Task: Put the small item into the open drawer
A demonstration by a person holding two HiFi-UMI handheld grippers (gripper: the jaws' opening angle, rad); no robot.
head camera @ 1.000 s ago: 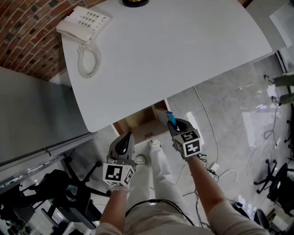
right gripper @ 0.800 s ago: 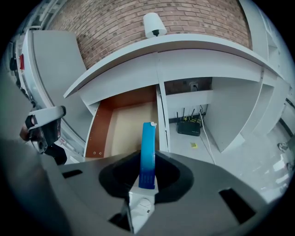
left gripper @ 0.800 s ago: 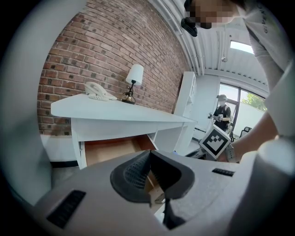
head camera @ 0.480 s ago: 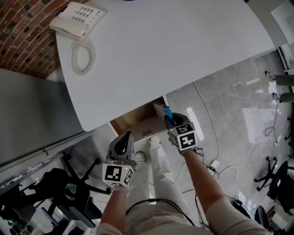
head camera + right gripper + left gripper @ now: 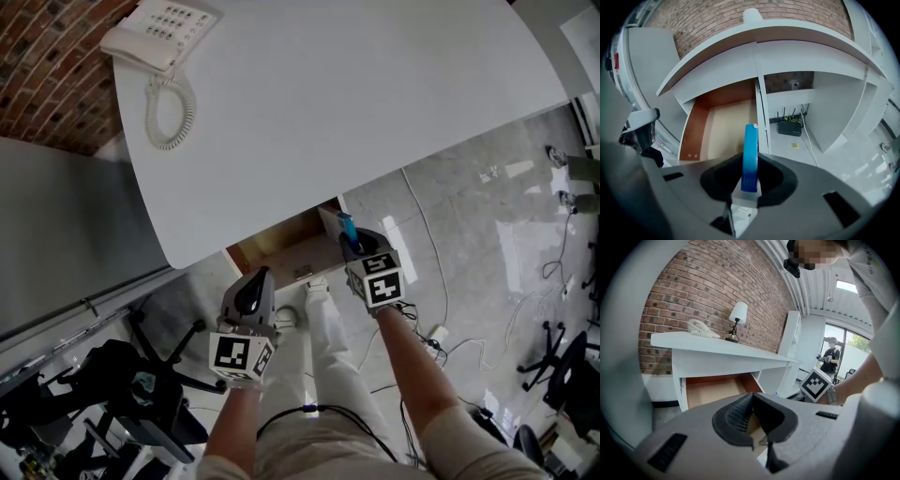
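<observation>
A thin, small blue item (image 5: 750, 157) stands upright between the jaws of my right gripper (image 5: 750, 183), which hold it while they are opening slightly. The open drawer (image 5: 724, 125) has a brown wooden inside and sticks out from under the white desk (image 5: 328, 94). In the head view the right gripper (image 5: 352, 246) holds the blue item (image 5: 348, 228) over the drawer's (image 5: 286, 246) right front corner. My left gripper (image 5: 251, 292) hangs lower left of the drawer. Its jaws are shut with nothing between them, and they point at the drawer (image 5: 715, 389).
A white telephone (image 5: 157, 36) with a coiled cord lies on the desk's far left, and a lamp (image 5: 737, 318) stands on the desk too. A router (image 5: 790, 127) and cables lie on the floor under the desk. The person's legs are below the drawer. Black chair bases stand at the lower left.
The right gripper with the blue item has crept a little forward toward the drawer. The left gripper has barely moved.
</observation>
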